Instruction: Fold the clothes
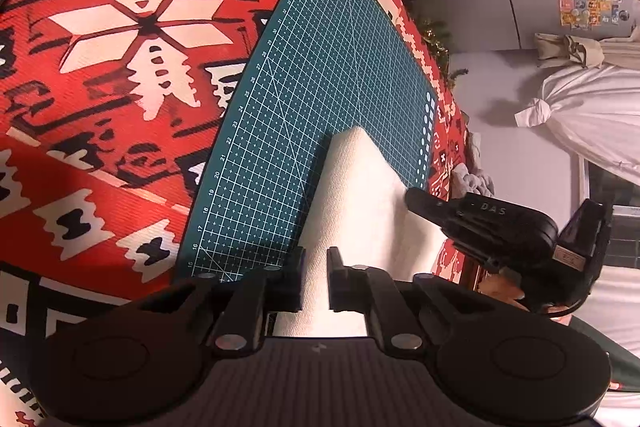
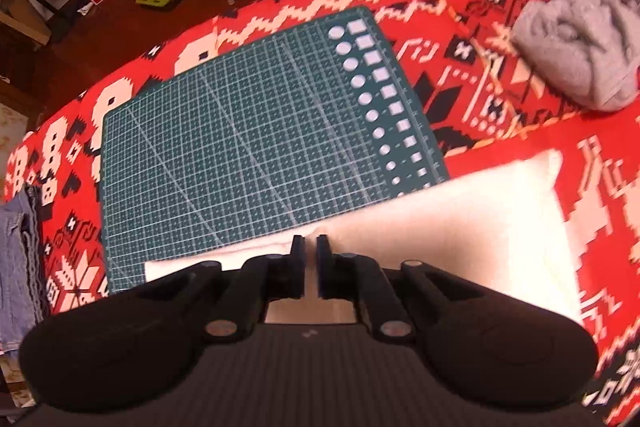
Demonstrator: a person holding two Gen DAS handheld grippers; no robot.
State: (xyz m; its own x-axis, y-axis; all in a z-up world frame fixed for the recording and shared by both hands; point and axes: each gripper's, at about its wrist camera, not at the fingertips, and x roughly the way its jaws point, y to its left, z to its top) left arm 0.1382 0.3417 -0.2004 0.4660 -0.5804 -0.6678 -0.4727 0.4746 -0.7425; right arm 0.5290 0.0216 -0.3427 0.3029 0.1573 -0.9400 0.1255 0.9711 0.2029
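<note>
You are pinching the white cloth (image 2: pixel 460 227) with both grippers (image 1: pixel 314 277) (image 2: pixel 311 265); fold partly done, grey garment (image 2: pixel 576 43) untouched.

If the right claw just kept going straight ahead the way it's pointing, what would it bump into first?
Probably the white cloth, whose folded edge lies right at the right claw's tips. Beyond that comes the green cutting mat. Depth is hard to judge here; the claw may already be touching the cloth.

white cloth (image 2: pixel 460 227) blurred, near edge hidden by tool.
</note>
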